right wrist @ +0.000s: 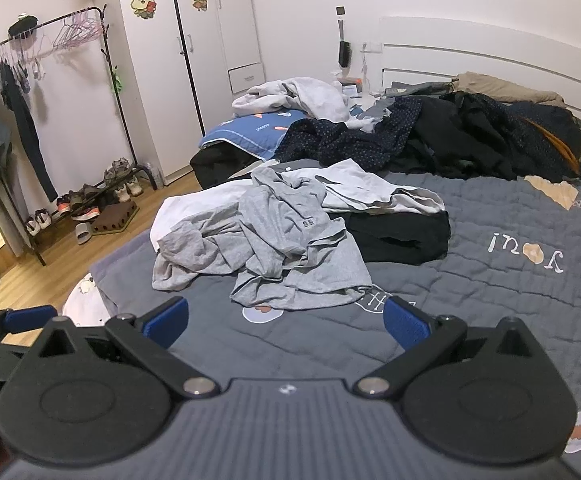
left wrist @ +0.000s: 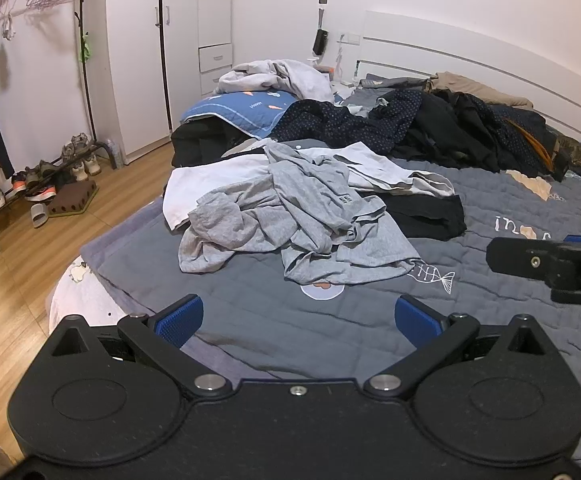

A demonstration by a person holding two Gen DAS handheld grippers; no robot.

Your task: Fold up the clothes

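From the left wrist view, the left gripper (left wrist: 298, 318) hangs above the near part of the grey quilt (left wrist: 490, 200) with its blue pads (left wrist: 180, 320) spread wide and nothing between them; ahead of it, near but not touching, lies a crumpled grey T-shirt (left wrist: 290, 220), heaped partly over a white garment (left wrist: 218, 176) and beside a black garment (left wrist: 426, 216); it seems the likeliest first piece to fold, being the closest and on top; the right gripper (left wrist: 546, 260) juts in at the right edge, too little of it shown here to read its fingers; further back a mound of dark clothes (left wrist: 450, 128) crowds the headboard side, and a clothes rack (left wrist: 30, 0) with hangers stands over shoes on the wooden floor, well apart from the work. From the right wrist view, the right gripper (right wrist: 286, 322) also has its fingers held apart and empty, aimed at the same grey T-shirt (right wrist: 274, 248), whose near hem lies just beyond the pads; the left gripper (right wrist: 18, 320) shows at the left edge beside it, so both tools look poised side by side, probably to pinch two points of the shirt and spread it flat on the bare quilt (right wrist: 510, 280) nearest them; no garment is yet folded.
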